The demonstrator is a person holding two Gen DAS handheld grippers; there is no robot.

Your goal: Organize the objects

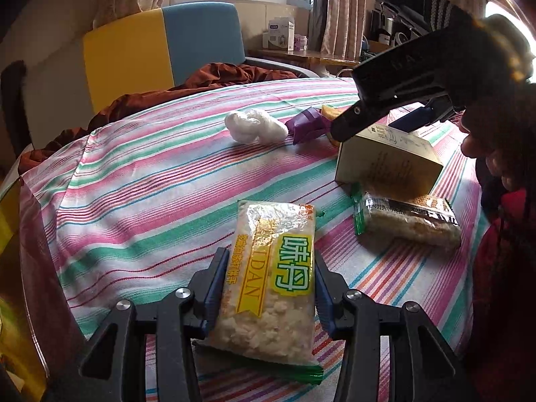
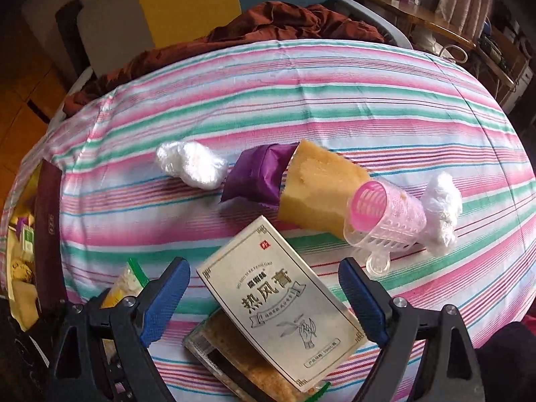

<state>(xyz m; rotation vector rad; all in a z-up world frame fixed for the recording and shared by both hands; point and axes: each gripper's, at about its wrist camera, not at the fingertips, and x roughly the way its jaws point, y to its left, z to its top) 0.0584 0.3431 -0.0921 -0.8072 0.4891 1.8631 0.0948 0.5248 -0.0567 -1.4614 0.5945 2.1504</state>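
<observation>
My left gripper (image 1: 268, 288) is shut on a rice-cracker snack packet (image 1: 268, 281) with a yellow-green label, held low over the striped tablecloth (image 1: 150, 184). A second snack packet (image 1: 408, 221) lies to the right, next to a beige ointment box (image 1: 388, 160). My right gripper (image 2: 264, 301) is open, its blue pads on either side of that box (image 2: 281, 305), just above it. The second packet (image 2: 234, 355) lies partly under the box.
Farther back lie a white plastic wad (image 2: 191, 164), a purple pouch (image 2: 258, 174), a yellow sponge (image 2: 318, 187), a pink hair roller (image 2: 385, 214) and another white wad (image 2: 442, 207). A container with items (image 2: 23, 268) sits at the left table edge. A brown cloth (image 1: 217, 73) drapes the chair behind.
</observation>
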